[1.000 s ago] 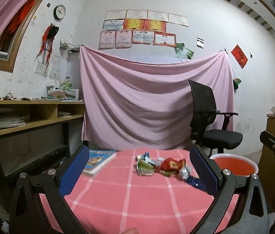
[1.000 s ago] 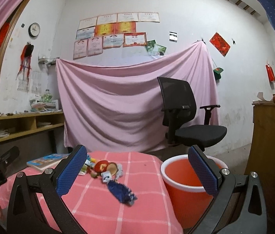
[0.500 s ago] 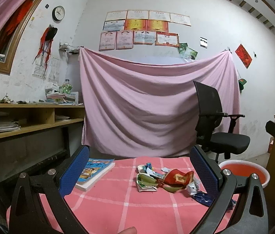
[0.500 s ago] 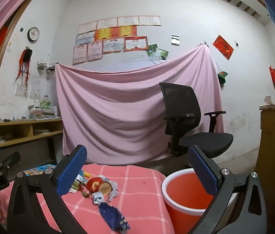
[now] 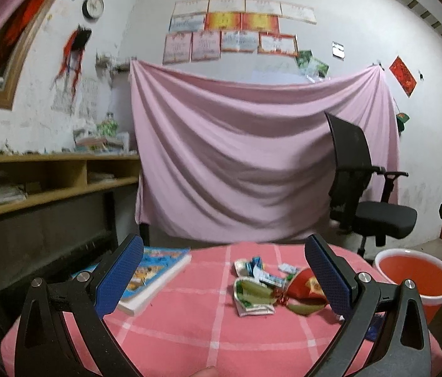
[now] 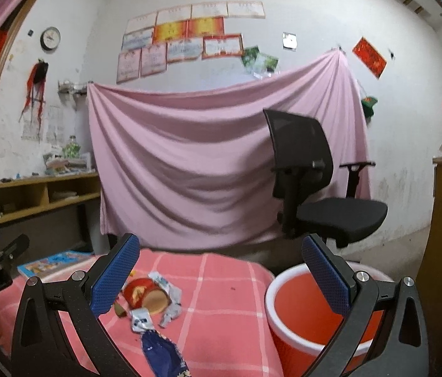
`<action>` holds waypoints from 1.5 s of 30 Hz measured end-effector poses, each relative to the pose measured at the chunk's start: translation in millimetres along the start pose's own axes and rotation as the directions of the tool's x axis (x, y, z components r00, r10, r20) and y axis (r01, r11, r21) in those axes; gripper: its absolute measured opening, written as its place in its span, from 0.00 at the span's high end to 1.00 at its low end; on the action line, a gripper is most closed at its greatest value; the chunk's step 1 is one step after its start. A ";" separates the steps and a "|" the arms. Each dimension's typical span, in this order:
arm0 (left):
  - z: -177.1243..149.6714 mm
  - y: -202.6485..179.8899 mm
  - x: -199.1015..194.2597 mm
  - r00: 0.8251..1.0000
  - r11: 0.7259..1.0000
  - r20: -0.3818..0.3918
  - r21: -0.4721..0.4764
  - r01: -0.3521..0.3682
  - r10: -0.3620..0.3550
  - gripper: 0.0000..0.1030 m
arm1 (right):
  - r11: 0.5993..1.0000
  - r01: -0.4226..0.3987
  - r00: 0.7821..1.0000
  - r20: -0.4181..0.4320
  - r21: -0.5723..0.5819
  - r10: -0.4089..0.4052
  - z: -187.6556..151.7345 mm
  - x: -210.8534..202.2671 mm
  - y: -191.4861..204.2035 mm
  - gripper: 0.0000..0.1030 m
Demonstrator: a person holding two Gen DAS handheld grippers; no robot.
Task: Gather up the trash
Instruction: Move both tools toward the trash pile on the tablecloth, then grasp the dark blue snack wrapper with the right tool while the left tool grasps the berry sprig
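1. The left gripper (image 5: 224,276) hangs low over the near end of the table with its blue-padded jaws spread wide and nothing between them. The right gripper (image 6: 221,276) is spread just as wide and also empty, and it looks across the table's right edge.
2. Just beyond the right gripper lies a crumpled dark blue wrapper (image 6: 163,353), the nearest piece of trash and likely the first to take.
3. Farther in, near the middle of the pink checked tablecloth (image 5: 189,330), the rest of the trash sits bunched together: a red packet (image 5: 304,287), a green-and-white wrapper (image 5: 252,297) and small silvery scraps. Being heaped, the pieces may need picking one at a time.
4. The orange bucket (image 6: 299,308) stands beside the table on the right, its open mouth just below table height, so it probably serves as the bin; the right gripper is close over it.
5. A picture book (image 5: 155,270) lies at the table's far left, apart from the trash, seemingly not to be collected.
6. Beyond stand a black office chair (image 6: 312,172) and a hung pink sheet (image 5: 236,157).
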State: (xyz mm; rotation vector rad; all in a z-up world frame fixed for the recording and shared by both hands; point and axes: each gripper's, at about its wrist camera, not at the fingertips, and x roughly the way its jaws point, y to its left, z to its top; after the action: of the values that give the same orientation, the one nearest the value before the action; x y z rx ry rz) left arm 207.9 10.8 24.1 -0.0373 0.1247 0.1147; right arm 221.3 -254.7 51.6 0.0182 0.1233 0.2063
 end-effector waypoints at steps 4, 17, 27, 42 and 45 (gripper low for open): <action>-8.4 0.9 16.7 0.996 1.000 -0.088 0.015 0.026 -0.024 0.02 | 1.000 -0.009 0.996 -0.085 -0.018 0.007 -4.7 17.8 -1.7 0.00; -37.9 -4.4 83.2 0.894 0.997 -0.441 -0.031 0.072 -0.078 0.03 | 0.992 -0.126 0.896 -0.433 -0.029 0.101 -39.2 62.5 2.4 0.02; -50.6 -0.8 109.5 0.799 0.989 -0.582 -0.099 0.113 -0.150 0.34 | 0.958 -0.283 0.780 -0.595 -0.057 0.195 -68.0 70.3 30.0 0.30; -47.2 4.2 139.2 0.738 0.974 -0.639 -0.192 0.121 -0.217 0.40 | 0.955 -0.289 0.727 -0.664 -0.066 0.174 -85.4 85.2 29.8 0.88; -47.0 2.2 145.9 0.733 0.976 -0.647 -0.187 0.114 -0.210 0.40 | 0.956 -0.289 0.726 -0.663 -0.051 0.184 -84.9 88.2 27.3 0.89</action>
State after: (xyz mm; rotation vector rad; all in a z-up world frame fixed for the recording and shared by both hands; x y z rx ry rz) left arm 345.7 27.3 -41.0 -0.2275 0.8374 -0.0748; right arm 290.9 -209.4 -42.4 -0.1963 0.8180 0.4784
